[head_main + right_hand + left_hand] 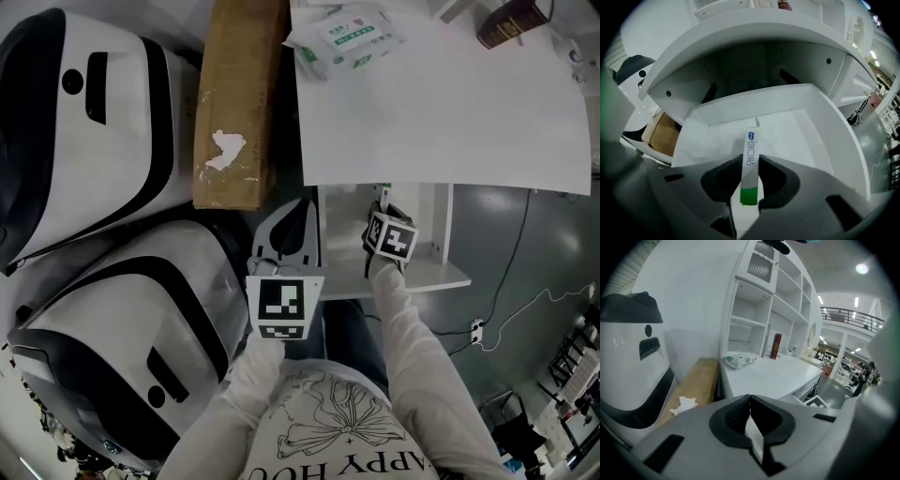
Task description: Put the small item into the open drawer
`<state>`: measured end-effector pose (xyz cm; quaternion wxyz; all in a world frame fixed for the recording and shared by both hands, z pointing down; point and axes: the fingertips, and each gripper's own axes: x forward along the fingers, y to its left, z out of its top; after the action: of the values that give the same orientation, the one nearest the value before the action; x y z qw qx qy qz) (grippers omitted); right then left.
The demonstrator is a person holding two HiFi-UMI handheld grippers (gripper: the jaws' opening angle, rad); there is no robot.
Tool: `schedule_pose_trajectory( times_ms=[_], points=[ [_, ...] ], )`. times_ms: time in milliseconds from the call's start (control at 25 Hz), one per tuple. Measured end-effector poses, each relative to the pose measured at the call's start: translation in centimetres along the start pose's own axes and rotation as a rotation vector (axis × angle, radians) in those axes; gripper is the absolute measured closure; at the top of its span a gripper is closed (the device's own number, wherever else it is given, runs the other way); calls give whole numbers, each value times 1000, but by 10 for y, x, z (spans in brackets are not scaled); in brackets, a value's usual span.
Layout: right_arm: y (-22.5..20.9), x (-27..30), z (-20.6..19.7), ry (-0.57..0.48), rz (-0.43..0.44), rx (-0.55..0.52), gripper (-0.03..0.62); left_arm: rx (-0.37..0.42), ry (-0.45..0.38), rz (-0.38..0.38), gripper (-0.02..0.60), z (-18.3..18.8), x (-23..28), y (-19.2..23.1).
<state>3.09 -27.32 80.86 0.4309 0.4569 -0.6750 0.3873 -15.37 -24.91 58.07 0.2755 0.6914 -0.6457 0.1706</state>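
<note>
In the right gripper view my right gripper [750, 164] is shut on a narrow white box [751, 143] with a green near end and blue print. The box points forward over the floor of the open white drawer [799, 133]. From the head view, the drawer [429, 272] is pulled out under the desk edge and my right gripper [383, 208] reaches into it; the box is hidden there. My left gripper [298, 214] hangs left of the drawer. Its jaws meet at the tips in the left gripper view [750, 398], with nothing between them.
The white desk top [441, 112] carries a soft packet [352, 37] and a dark brown item [511, 23]. A long cardboard box [239, 103] lies left of the desk. Two large white and black shells [84, 122] fill the left side. Grey floor with cables lies to the right.
</note>
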Motion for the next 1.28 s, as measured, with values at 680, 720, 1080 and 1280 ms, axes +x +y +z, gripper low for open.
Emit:
schedule_pose_trajectory(
  times_ms=[680,720,1080,1280],
  points=[
    [5,-68,37,-171,36,-11,485,16,-80,5,577,40,-23,-12],
    [6,-79,39,-189,38,-17,491,20,-89,5,577,45,-27,-15],
    [14,-195,83,-444,76,-39,533,71,-233,6,577,105,-67,-43],
    [21,-269,118,-616,101,-62,540,88,-309,21,577,134,-96,-51]
  ],
)
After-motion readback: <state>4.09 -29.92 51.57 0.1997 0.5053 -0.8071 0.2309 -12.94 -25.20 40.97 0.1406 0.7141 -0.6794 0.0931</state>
